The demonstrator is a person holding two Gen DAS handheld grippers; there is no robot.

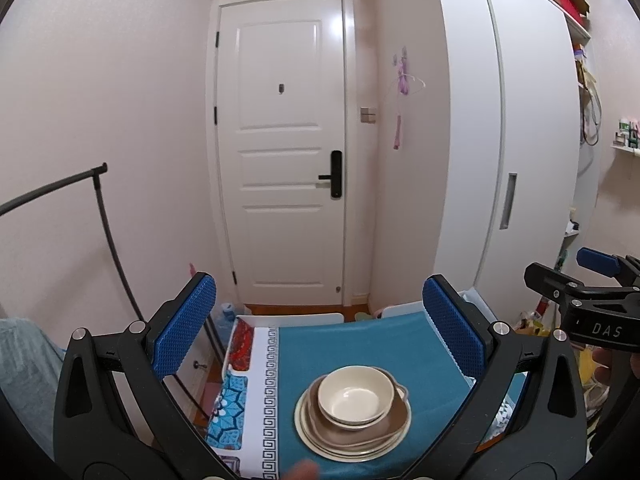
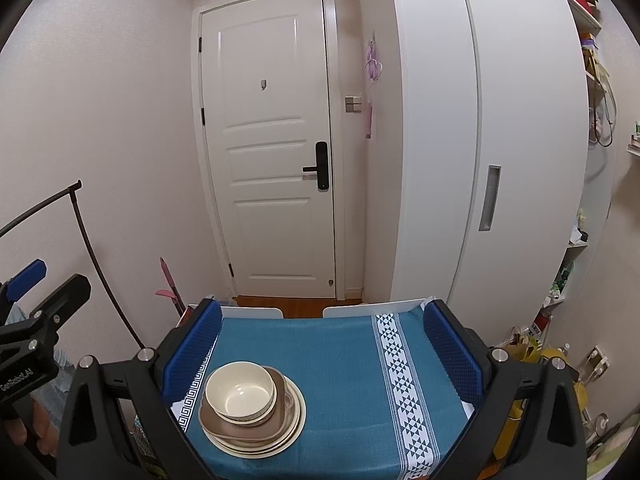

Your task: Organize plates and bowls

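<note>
A stack of dishes stands on the teal tablecloth (image 1: pixel 320 352): a cream bowl (image 1: pixel 355 394) nested on top, a brown plate (image 1: pixel 394 416) under it, and round cream plates (image 1: pixel 320 436) at the bottom. My left gripper (image 1: pixel 318 328) is open, held above and short of the stack, with nothing between its blue pads (image 1: pixel 184 328). In the right wrist view the same stack, topped by the cream bowl (image 2: pixel 240 390), sits low on the left of the cloth (image 2: pixel 340 360). My right gripper (image 2: pixel 324 340) is open and holds nothing.
Two white chair backs (image 2: pixel 252 312) stand at the table's far edge. Behind are a white door (image 2: pixel 272 140), a white wardrobe (image 2: pixel 480 140) and a black clothes rail (image 1: pixel 60 188) on the left. Clutter and shelves (image 2: pixel 560 280) fill the right side.
</note>
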